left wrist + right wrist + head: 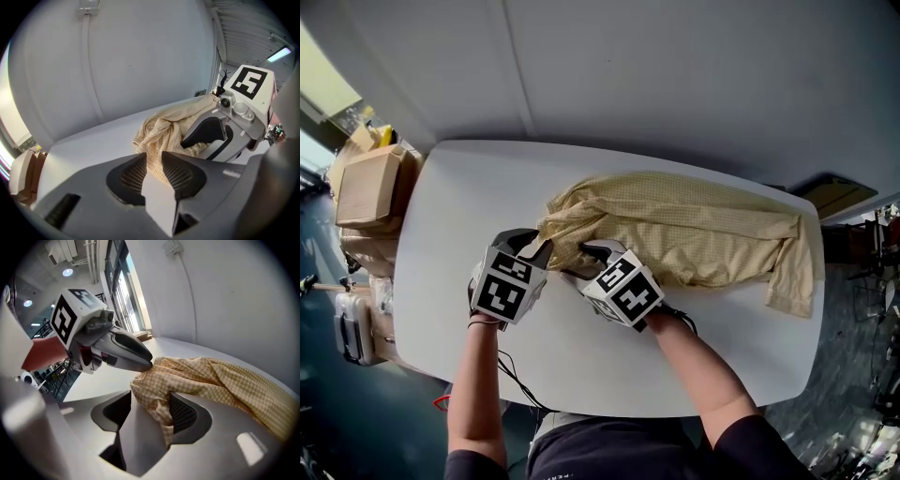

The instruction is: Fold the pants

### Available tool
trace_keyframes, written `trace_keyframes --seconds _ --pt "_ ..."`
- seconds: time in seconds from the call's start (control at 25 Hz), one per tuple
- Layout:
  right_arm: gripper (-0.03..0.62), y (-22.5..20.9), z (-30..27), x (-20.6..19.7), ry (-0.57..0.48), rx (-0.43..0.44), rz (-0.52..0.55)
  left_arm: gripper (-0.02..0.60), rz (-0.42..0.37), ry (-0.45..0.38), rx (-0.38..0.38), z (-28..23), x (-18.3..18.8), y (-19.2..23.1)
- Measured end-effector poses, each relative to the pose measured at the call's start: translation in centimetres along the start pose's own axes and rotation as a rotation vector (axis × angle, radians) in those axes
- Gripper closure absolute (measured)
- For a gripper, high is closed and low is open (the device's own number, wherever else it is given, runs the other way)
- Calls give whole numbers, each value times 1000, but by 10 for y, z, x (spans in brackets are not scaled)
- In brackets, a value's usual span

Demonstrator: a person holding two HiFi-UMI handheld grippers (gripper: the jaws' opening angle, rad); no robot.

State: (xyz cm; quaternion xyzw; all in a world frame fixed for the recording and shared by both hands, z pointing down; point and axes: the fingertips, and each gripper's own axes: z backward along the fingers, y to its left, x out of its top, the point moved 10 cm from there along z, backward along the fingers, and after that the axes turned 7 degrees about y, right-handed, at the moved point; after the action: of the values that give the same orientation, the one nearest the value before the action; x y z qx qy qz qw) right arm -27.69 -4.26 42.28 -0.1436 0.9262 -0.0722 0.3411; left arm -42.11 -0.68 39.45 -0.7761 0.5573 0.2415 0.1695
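The yellow checked pants [694, 230] lie crumpled across the white table [459, 206], stretched from the middle to the right edge. My left gripper [536, 246] is at their bunched left end. In the left gripper view the left gripper [154, 161] is shut on a fold of the pants [164, 131]. My right gripper [589, 253] sits just right of it at the same end. In the right gripper view the right gripper [152, 411] stands wide open, and the pants [225, 376] drape between its jaws against the right pad [185, 416].
One end of the pants [792, 281] reaches the table's right edge. Cardboard boxes [370, 187] and a case [352, 323] stand on the floor left of the table. A dark object [834, 192] sits beyond the far right corner.
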Motion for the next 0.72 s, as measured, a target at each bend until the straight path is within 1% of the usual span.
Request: trace_keyframes --seconds 0.08,0.24,0.32,0.4,0.48,0.6,0.72 --pt "339 1 -7 -1 32 -25 12 469 -9 -6 0 3 0 0" --pt "352 4 -12 2 70 -73 42 469 -16 -16 -5 8 0 -2" --pt "366 5 -13 4 78 -116 71 469 -19 -16 -4 9 0 -2" --pt "414 5 -13 4 82 -176 90 469 -31 -13 11 11 0 -2" --pt "498 3 -12 3 77 -210 94 469 -48 -11 34 13 -3 -1" --pt "534 -1 -8 3 67 -186 63 469 -54 2 47 18 -8 2" --pt "545 0 -5 2 48 -148 4 468 -62 11 53 18 -14 4"
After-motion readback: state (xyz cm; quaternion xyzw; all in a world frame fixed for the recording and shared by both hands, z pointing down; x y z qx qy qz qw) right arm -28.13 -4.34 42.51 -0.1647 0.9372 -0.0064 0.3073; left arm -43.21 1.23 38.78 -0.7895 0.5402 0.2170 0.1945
